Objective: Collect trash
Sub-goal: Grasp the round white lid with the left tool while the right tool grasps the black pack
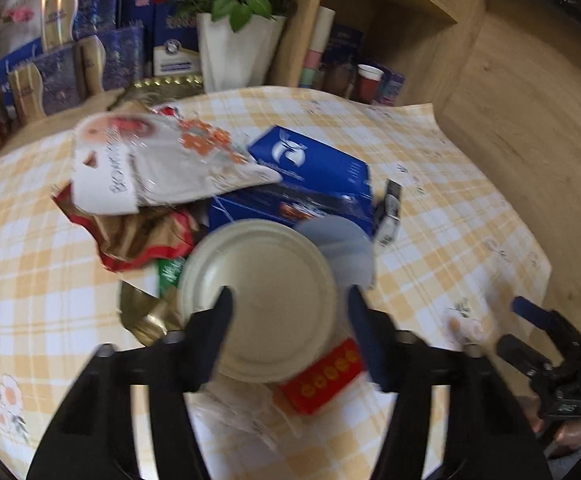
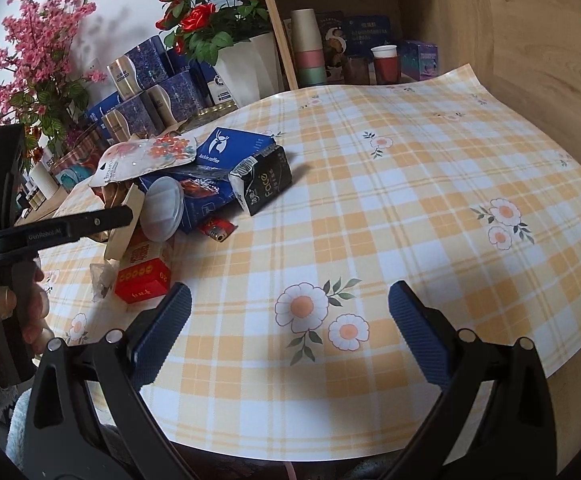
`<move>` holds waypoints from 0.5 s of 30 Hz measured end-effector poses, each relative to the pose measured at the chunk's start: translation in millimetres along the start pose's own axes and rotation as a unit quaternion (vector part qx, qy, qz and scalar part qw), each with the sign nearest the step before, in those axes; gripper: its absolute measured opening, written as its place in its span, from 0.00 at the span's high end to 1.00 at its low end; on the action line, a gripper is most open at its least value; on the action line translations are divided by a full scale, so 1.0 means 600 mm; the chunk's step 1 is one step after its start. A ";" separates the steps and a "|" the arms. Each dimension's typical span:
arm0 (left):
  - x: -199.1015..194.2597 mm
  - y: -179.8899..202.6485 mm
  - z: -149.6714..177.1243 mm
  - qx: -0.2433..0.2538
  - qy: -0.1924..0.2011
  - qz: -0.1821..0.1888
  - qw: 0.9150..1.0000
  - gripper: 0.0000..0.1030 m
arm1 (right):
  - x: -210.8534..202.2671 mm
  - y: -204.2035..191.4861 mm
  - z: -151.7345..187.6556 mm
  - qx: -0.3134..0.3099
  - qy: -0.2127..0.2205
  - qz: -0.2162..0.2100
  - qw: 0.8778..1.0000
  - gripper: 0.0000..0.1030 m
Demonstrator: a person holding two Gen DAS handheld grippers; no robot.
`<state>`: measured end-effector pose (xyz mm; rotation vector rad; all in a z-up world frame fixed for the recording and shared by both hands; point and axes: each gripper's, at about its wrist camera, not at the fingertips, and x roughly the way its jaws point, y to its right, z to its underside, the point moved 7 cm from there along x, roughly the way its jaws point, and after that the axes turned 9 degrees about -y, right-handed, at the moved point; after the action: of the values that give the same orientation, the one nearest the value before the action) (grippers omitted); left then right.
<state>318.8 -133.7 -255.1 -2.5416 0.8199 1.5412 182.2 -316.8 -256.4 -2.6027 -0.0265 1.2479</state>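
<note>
Left wrist view: the left gripper (image 1: pixel 290 300) is hovering with its fingers spread on either side of a cream paper plate (image 1: pixel 258 300); whether the pads are touching the plate's rim cannot be told, as this view is blurring. The plate is lying at the near end of a trash pile on the counter (image 1: pixel 470 220), which is wearing a yellow checked cloth with daisies. A translucent plastic lid (image 1: pixel 338 244) is sitting just beside the plate's far right edge. A red carton (image 1: pixel 322 376) is lying near the plate's near right edge, and a gold wrapper (image 1: pixel 146 312) is showing at the plate's left. Behind the plate, a blue coffee box (image 1: pixel 314 172) is resting under the corner of a white floral pouch (image 1: pixel 162 160), which is overlapping a red-and-brown paper wrapper (image 1: pixel 130 236).

Right wrist view: the right gripper (image 2: pixel 290 320) is hanging with its blue-padded fingers spread wide and holding nothing, over a bare patch of cloth well apart from the pile. A black tissue pack (image 2: pixel 266 184) is leaning against the coffee box, and a small red lighter (image 2: pixel 216 229) is lying just in front of it. A white pot of red roses (image 2: pixel 246 68) is standing behind the counter.
</note>
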 end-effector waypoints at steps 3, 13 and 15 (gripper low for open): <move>0.005 0.014 0.002 0.003 0.000 0.014 1.000 0.57 | 0.002 0.000 -0.002 0.003 0.000 -0.002 1.000 0.06; -0.028 0.033 -0.011 0.042 0.040 -0.003 0.998 0.97 | 0.013 0.006 -0.036 0.022 -0.002 -0.024 0.999 0.05; -0.045 0.032 -0.020 0.043 0.053 0.001 0.998 0.97 | 0.022 0.010 -0.058 0.043 -0.003 -0.039 0.998 0.06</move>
<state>309.6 -142.8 -222.2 -2.5794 0.8808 1.3494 216.6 -328.8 -247.4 -2.5013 -0.0730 1.2025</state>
